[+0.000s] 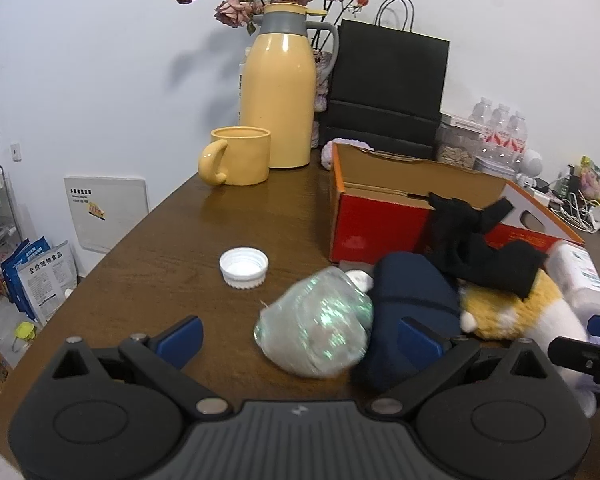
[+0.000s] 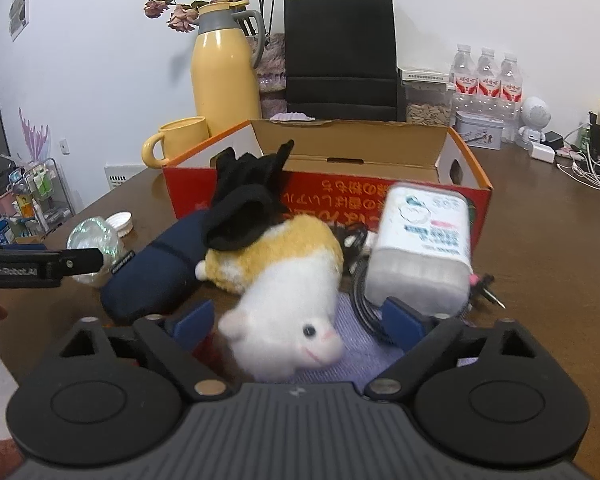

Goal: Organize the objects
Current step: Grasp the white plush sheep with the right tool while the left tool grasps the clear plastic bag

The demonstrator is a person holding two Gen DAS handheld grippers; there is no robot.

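Observation:
My left gripper (image 1: 302, 338) is open over the brown table (image 1: 172, 248). A shiny, crumpled clear object (image 1: 314, 326) lies between its fingers without touching the pads. Its right finger (image 1: 420, 338) overlaps a navy pouch (image 1: 412, 300). My right gripper (image 2: 298, 322) is open around the head of an orange-and-white plush toy (image 2: 288, 300), with gaps to both pads. Black cloth (image 2: 244, 208) lies draped over the plush and the pouch (image 2: 152, 272). A white tub of cotton swabs (image 2: 420, 248) leans beside the right finger. Behind stands an open red cardboard box (image 2: 332, 152).
A white cap (image 1: 244, 266) lies left of the pile. A yellow mug (image 1: 236, 156), yellow thermos (image 1: 280, 92) and black paper bag (image 1: 388, 88) stand at the back. A black cable (image 2: 358, 292) and purple cloth (image 2: 360, 344) lie under the plush. Bottles and chargers crowd the far right.

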